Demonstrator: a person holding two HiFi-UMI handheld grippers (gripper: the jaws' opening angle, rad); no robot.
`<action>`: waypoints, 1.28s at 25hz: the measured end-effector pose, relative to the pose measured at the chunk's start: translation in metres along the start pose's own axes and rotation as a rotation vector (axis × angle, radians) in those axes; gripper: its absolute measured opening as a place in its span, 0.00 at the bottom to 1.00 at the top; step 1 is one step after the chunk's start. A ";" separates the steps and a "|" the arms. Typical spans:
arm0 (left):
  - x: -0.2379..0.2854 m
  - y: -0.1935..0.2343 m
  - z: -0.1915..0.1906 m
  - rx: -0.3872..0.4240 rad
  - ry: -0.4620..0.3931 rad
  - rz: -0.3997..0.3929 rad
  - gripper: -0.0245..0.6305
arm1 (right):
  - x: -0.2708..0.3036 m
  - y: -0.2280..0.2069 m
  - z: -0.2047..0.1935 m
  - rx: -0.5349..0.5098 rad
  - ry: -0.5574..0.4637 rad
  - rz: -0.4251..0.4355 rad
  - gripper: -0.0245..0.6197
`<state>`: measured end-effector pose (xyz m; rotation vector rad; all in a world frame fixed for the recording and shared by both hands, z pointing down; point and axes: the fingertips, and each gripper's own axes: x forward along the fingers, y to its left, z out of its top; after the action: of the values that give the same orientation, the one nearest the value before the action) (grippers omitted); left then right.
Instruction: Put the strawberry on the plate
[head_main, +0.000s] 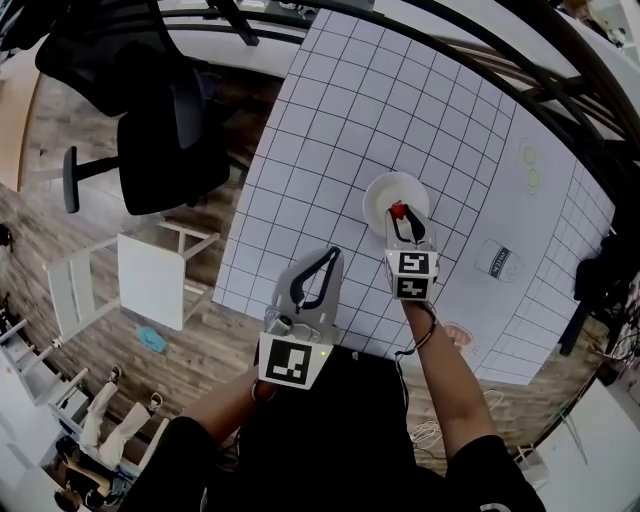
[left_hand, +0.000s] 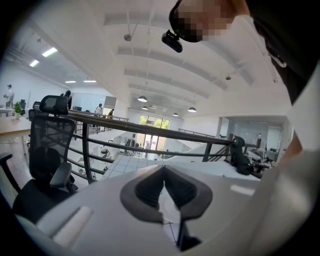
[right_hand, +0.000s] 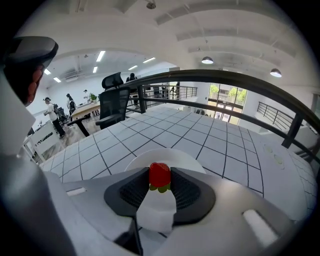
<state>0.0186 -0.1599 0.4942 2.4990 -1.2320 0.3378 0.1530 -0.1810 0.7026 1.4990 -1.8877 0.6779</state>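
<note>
Strawberry (right_hand: 160, 174) pinched in right gripper (head_main: 404, 224), above near rim of plate (head_main: 378, 198); release here could roll it off plate. Left gripper (left_hand: 163, 172) jaws together, empty, short of plate.

- left gripper (head_main: 330, 256): light grey shell, black ribbed pads (left_hand: 150, 190)
- right gripper (head_main: 401, 215): matching grey shell, black ribbed pads
- cubes (head_main: 292, 360): white, black square markers, one on each gripper
- top (head_main: 330, 430): black, short sleeves (head_main: 480, 465)
- band (head_main: 428, 335): dark, thin, on the right wrist
</note>
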 end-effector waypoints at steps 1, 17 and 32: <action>0.000 -0.001 -0.001 0.003 0.004 -0.006 0.05 | 0.002 0.000 -0.002 -0.001 0.004 0.002 0.24; 0.002 0.006 -0.006 0.002 0.014 -0.013 0.05 | 0.019 -0.002 -0.014 -0.027 0.064 0.015 0.24; 0.011 0.015 0.002 -0.001 -0.007 -0.024 0.05 | 0.009 -0.007 -0.003 0.075 0.012 0.041 0.31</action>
<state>0.0134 -0.1775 0.4990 2.5138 -1.2039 0.3231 0.1587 -0.1862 0.7107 1.5022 -1.9074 0.7827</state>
